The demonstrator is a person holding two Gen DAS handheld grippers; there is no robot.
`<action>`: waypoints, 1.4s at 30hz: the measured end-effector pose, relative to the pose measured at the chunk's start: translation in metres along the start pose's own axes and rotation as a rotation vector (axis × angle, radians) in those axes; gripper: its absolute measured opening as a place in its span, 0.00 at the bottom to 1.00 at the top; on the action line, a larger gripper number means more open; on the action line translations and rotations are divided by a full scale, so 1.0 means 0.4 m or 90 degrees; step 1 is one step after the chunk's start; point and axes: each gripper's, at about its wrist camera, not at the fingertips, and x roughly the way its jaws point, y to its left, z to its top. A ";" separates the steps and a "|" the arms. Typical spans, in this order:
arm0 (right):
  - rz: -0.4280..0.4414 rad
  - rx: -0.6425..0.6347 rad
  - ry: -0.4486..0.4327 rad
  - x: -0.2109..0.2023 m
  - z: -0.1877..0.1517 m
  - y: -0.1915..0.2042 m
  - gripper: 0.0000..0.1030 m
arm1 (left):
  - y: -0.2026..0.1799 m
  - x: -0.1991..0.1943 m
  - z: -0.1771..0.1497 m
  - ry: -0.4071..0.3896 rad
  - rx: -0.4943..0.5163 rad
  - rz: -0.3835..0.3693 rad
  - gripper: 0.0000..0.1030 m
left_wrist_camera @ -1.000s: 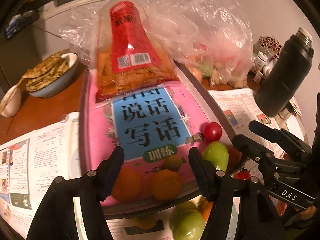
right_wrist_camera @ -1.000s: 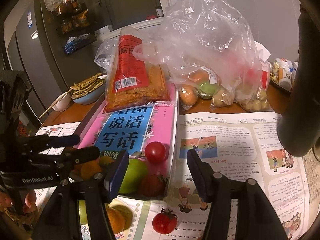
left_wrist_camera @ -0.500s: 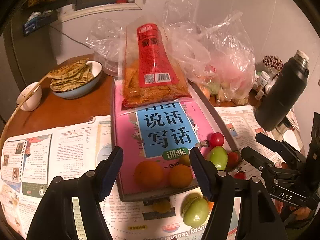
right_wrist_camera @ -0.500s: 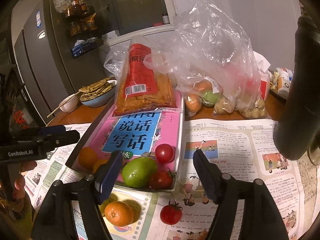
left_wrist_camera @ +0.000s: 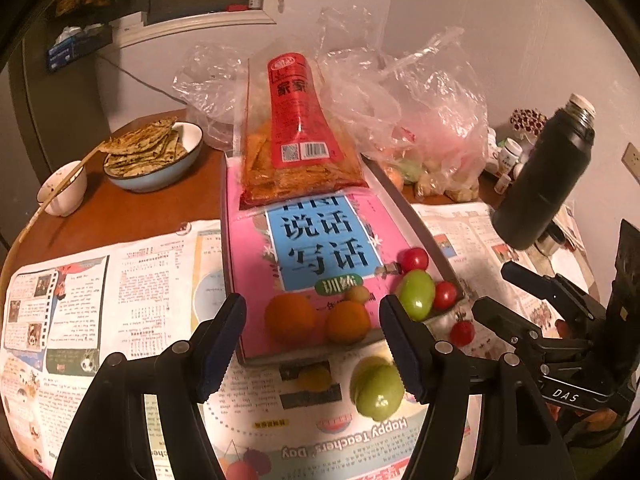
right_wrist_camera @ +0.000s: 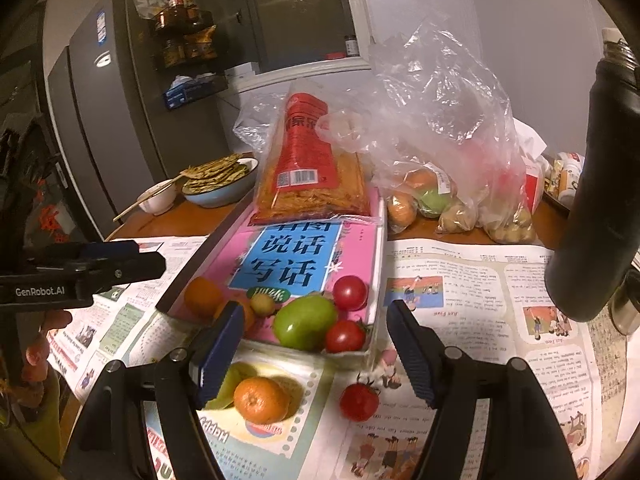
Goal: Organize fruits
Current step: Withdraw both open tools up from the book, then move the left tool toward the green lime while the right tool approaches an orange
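A tray [left_wrist_camera: 416, 220] [right_wrist_camera: 378, 272] lined with a pink book holds two oranges [left_wrist_camera: 289, 318], a green fruit [left_wrist_camera: 416, 294] [right_wrist_camera: 306, 322], two red tomatoes [right_wrist_camera: 350, 292] and a small yellow-green fruit [right_wrist_camera: 262, 304] at its near end. On the newspaper in front lie an orange [right_wrist_camera: 262, 400], a red tomato [right_wrist_camera: 359, 402] [left_wrist_camera: 462, 332] and a green fruit [left_wrist_camera: 378, 392]. My left gripper [left_wrist_camera: 312, 348] is open and empty, above the newspaper short of the tray. My right gripper [right_wrist_camera: 316, 352] is open and empty, above the loose orange and tomato.
A red snack bag [left_wrist_camera: 298, 148] lies on the tray's far end. Plastic bags of fruit [right_wrist_camera: 452, 184] sit behind. A dark flask [left_wrist_camera: 544, 176] stands at the right. A bowl of flatbreads [left_wrist_camera: 152, 156] and a small bowl with chopsticks [left_wrist_camera: 64, 192] are at the left.
Both grippers have drawn back and up from the tray, bringing the loose fruit on the newspaper into view. Both stay open.
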 end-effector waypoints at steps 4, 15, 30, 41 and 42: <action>0.003 -0.015 0.007 -0.009 -0.026 0.016 0.71 | -0.011 0.002 -0.022 0.012 0.013 -0.007 0.69; 0.009 -0.040 0.018 -0.028 -0.071 0.050 0.71 | -0.034 -0.013 -0.058 0.019 0.031 -0.011 0.69; 0.018 -0.049 0.034 -0.034 -0.107 0.076 0.72 | -0.034 -0.014 -0.100 0.045 0.033 -0.023 0.69; 0.032 -0.053 0.046 -0.031 -0.134 0.088 0.72 | -0.036 -0.011 -0.113 0.055 0.035 -0.023 0.69; 0.033 -0.054 0.048 -0.030 -0.135 0.089 0.72 | -0.036 -0.008 -0.115 0.058 0.034 -0.022 0.69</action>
